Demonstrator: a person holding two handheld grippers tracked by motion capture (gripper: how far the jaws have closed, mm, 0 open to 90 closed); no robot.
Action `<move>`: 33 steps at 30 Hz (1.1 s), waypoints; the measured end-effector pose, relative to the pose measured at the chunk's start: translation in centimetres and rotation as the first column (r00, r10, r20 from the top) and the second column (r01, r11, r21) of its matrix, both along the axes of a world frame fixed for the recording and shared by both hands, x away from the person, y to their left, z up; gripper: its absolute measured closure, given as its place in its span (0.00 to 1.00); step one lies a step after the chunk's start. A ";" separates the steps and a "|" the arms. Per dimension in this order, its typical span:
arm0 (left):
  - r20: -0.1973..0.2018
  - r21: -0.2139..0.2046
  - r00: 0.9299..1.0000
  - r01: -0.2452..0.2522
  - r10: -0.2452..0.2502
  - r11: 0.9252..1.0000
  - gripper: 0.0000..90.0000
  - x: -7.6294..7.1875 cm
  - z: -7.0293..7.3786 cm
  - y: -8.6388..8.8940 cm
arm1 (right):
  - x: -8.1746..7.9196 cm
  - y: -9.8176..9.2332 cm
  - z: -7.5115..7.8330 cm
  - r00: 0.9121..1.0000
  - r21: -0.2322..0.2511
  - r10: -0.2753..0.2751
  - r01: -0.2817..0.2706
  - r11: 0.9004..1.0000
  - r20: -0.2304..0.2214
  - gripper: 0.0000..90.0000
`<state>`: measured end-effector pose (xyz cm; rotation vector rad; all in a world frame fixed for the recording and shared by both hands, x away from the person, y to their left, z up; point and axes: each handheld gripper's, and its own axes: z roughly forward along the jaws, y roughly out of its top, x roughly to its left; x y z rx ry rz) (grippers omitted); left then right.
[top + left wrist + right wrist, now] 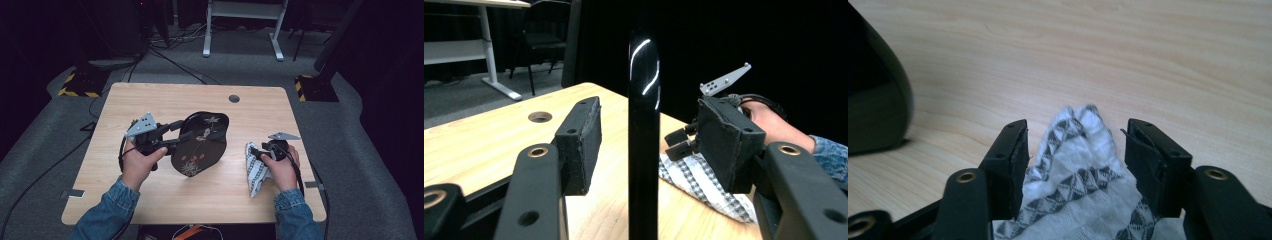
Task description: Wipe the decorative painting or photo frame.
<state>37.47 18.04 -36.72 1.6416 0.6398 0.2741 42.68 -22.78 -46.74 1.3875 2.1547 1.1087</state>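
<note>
Right gripper (pixel 1075 150): jaws wide apart, patterned cloth (pixel 1073 195) lying loose between them on the table (pixel 150 100) | Left gripper (pixel 649 145): jaws spread, black tray (pixel 643 150) upright on edge between them, pads not pressing it.

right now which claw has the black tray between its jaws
The left claw. Its open jaws straddle the black tray, which stands on edge, pads clear of it in the left gripper view. The right claw is open around the patterned cloth instead.
</note>
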 end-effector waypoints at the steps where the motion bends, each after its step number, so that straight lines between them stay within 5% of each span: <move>1: 0.006 0.003 1.000 -0.005 0.005 1.000 0.48 -0.2 0.1 0.2 | -0.1 0.0 0.4 1.000 0.008 0.007 -0.007 1.000 0.018 0.47; 9: 0.017 0.066 1.000 -0.025 0.024 0.998 0.47 -1.9 0.4 1.5 | -0.7 1.9 3.6 0.987 0.038 0.114 -0.119 0.992 0.110 0.48; 14: -0.020 0.103 0.999 -0.027 0.029 0.994 0.47 -2.6 -0.5 2.0 | -0.7 3.5 4.7 0.978 0.058 0.165 -0.174 0.983 0.129 0.49; 27: -0.104 0.155 0.994 -0.017 0.034 0.988 0.48 -3.6 -2.9 2.6 | 0.0 6.1 5.7 0.948 0.042 0.279 -0.288 0.957 0.150 0.48; 33: -0.139 0.186 0.990 0.000 0.027 0.982 0.48 -3.7 -3.9 2.4 | 0.3 6.9 5.5 0.944 0.036 0.299 -0.306 0.951 0.138 0.45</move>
